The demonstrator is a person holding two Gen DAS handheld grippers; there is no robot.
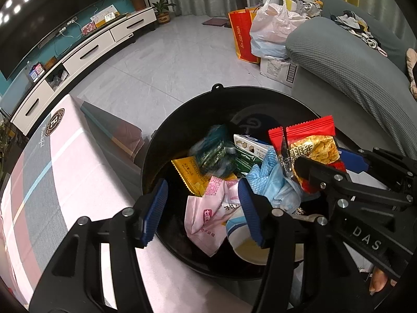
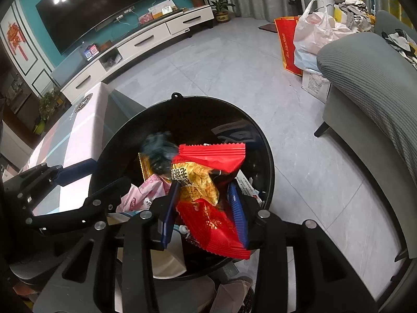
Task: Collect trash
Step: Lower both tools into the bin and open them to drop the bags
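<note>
A black round bin (image 1: 156, 140) (image 2: 177, 96) stands on the floor below both grippers. Inside lie a pink wrapper (image 1: 206, 216), a yellow packet (image 1: 190, 172), a blue glove (image 1: 271, 180) and a white carton (image 1: 250, 143). A green wrapper (image 1: 213, 151) (image 2: 159, 151) shows blurred above them. My left gripper (image 1: 203, 208) is open over the bin's near rim, with nothing gripped between its blue pads. My right gripper (image 2: 206, 206) (image 1: 320, 156) is over the bin and has a red and gold snack packet (image 2: 208, 161) (image 1: 312, 140) upright between its pads.
A low table with a pink and grey cloth (image 1: 52, 182) borders the bin on the left. A grey sofa (image 1: 351, 65) rises on the right. Beyond it stand a cardboard box (image 1: 278, 70), a red shopping bag (image 1: 242, 36) and a white plastic bag (image 1: 271, 31). A white TV stand (image 1: 91, 52) lines the far wall.
</note>
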